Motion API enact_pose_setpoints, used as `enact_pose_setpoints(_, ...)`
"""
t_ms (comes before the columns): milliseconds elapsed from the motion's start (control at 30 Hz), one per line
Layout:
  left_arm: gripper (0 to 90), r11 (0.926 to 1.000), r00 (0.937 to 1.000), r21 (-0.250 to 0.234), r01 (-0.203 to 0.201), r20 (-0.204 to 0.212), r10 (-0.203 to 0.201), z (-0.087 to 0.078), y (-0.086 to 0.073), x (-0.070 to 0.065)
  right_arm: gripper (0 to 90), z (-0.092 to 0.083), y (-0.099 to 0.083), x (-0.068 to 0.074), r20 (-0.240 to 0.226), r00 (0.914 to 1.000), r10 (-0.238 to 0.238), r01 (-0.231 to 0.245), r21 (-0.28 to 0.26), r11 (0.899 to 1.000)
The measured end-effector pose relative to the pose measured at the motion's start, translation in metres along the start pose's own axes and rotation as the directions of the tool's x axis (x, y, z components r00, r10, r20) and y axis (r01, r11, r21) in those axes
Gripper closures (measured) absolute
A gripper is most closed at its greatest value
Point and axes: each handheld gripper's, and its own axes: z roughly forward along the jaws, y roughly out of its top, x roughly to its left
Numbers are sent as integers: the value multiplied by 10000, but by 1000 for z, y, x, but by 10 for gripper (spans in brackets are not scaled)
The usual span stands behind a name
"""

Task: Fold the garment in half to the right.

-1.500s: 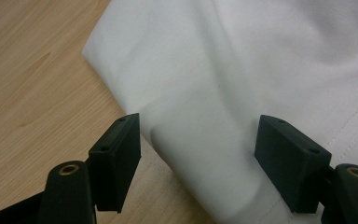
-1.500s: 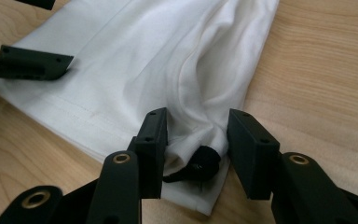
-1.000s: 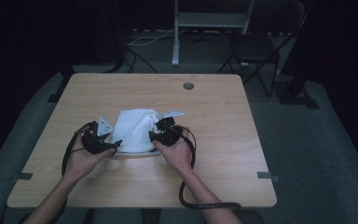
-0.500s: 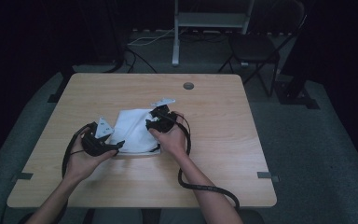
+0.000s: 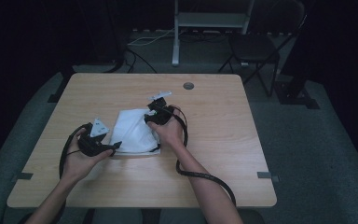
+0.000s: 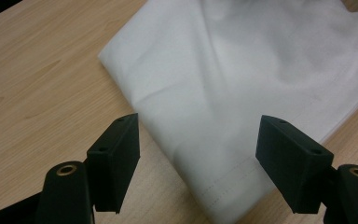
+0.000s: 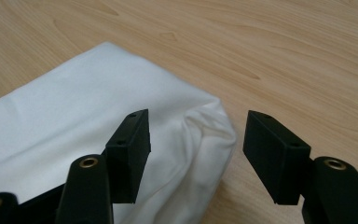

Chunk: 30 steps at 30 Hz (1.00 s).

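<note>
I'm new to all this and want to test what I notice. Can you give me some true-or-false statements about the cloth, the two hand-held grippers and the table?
1. The white cloth lies folded on the wooden table. True.
2. The right gripper is clamped shut on the cloth. False: its jaws stand apart, above a bunched corner.
3. The left gripper is open over a hemmed edge of the cloth. True.
4. The cloth is red. False: it is white.
5. A round hole sits near the table's far edge. True.
</note>
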Motion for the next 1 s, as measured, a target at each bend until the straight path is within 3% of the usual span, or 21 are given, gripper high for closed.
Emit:
enact_pose_setpoints(400,299,9998,9998,67,-160,80,159,3,0,-3,496,10,6,-8,55,10000,36,-36,85,10000)
enact_pose_setpoints(567,300,9996,9996,165,-247,109,245,6,-1,-5,590,17,5,-7,77,9997,-249,247,286,9993)
enact_pose_setpoints(733,300,9991,9994,268,-315,123,312,9,-2,-7,674,16,3,-9,302,9994,-185,178,249,9995)
enact_pose_setpoints(1000,299,9986,9992,356,-382,124,377,11,-2,-8,676,10,2,-18,557,9984,-12,-6,321,9995)
